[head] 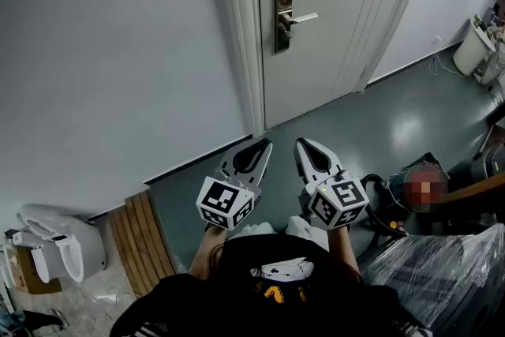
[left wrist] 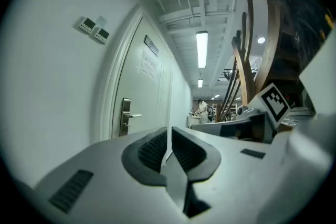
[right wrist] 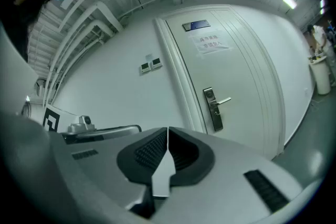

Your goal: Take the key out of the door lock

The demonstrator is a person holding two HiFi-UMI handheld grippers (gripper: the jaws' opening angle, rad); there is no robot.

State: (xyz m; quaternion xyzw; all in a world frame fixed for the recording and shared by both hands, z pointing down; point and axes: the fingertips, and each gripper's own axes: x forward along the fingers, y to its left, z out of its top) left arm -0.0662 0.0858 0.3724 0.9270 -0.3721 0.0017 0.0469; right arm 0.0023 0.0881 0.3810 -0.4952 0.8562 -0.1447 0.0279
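Note:
A white door (head: 316,12) stands shut ahead, with a metal lock plate (head: 282,20) and a lever handle (head: 304,17) on its left side. A small dark bit under the lever may be the key; it is too small to tell. My left gripper (head: 264,146) and right gripper (head: 302,144) are held side by side low in front of the person, well short of the door, both shut and empty. The lock plate (left wrist: 125,115) appears far off in the left gripper view beyond the left gripper (left wrist: 168,136). It is likewise distant as lock plate (right wrist: 212,108) beyond the right gripper (right wrist: 167,139).
Wooden slats (head: 138,241) and a white fixture (head: 59,245) lie at lower left. Plastic-wrapped goods (head: 442,264) and dark cables (head: 387,205) crowd the lower right. A white bin (head: 473,46) stands by the far right wall. Grey floor (head: 379,122) leads to the door.

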